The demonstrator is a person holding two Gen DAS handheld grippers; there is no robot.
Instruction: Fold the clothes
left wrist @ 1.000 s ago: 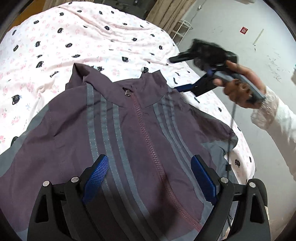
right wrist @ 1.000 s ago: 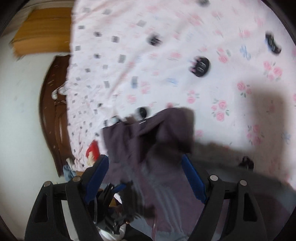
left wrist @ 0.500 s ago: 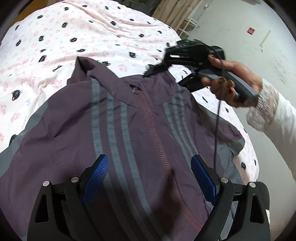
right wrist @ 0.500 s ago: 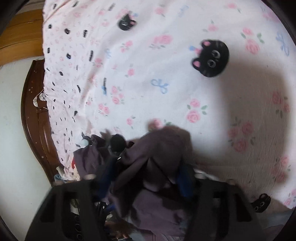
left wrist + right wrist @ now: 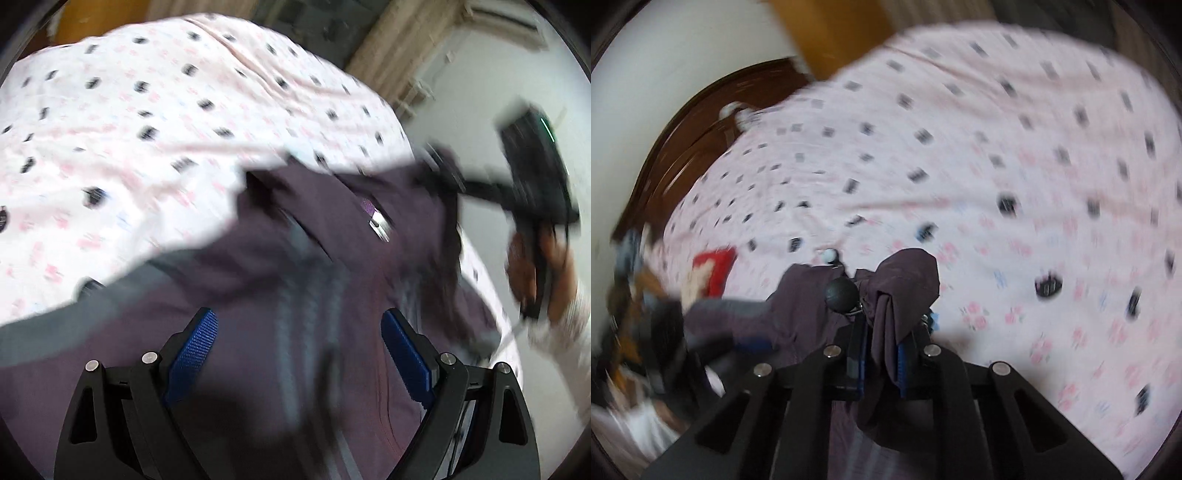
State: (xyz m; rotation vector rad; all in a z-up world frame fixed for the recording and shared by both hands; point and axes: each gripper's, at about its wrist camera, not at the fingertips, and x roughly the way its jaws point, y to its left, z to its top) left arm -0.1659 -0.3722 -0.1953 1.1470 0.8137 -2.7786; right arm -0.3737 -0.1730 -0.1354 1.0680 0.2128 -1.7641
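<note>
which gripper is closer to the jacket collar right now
Right. The right gripper is closing on a bunch of the jacket fabric at the collar; the left gripper hovers open over its striped front.

Pink patterned bed (image 5: 155,122), white wall (image 5: 476,74), beige curtain (image 5: 399,44)

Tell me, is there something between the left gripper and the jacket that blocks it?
Nothing visible does. The left gripper hangs open directly over the jacket, with only air between. The right gripper is closing on the jacket's collar.
</note>
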